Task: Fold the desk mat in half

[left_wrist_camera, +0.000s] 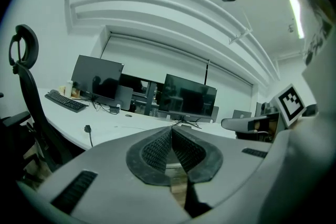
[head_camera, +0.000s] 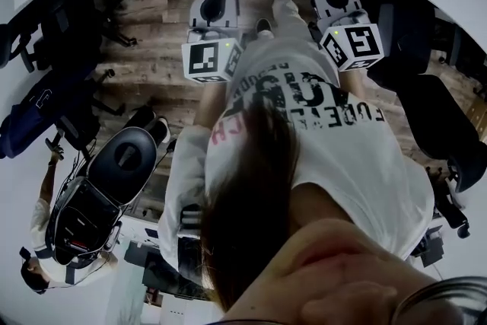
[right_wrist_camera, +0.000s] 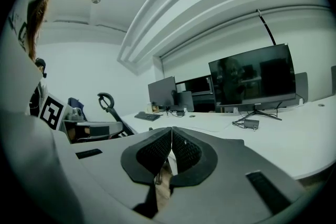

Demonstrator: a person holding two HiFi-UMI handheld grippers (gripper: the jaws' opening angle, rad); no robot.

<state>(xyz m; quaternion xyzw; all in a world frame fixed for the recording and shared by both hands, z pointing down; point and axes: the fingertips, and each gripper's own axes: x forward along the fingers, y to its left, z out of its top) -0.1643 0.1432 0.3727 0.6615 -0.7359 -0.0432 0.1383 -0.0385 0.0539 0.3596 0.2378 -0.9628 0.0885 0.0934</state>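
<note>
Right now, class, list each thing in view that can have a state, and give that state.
Left gripper: shut, nothing between the jaws.
Right gripper: shut, nothing between the jaws.
Left monitor: screen dark.
Right monitor: screen dark.
Keyboard: lying flat on the desk.
Office chair: upright.
Desk mat: not in view, so its fold cannot be told.

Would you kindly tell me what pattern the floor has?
The floor is brown wood planks; the head view shows it best.
</note>
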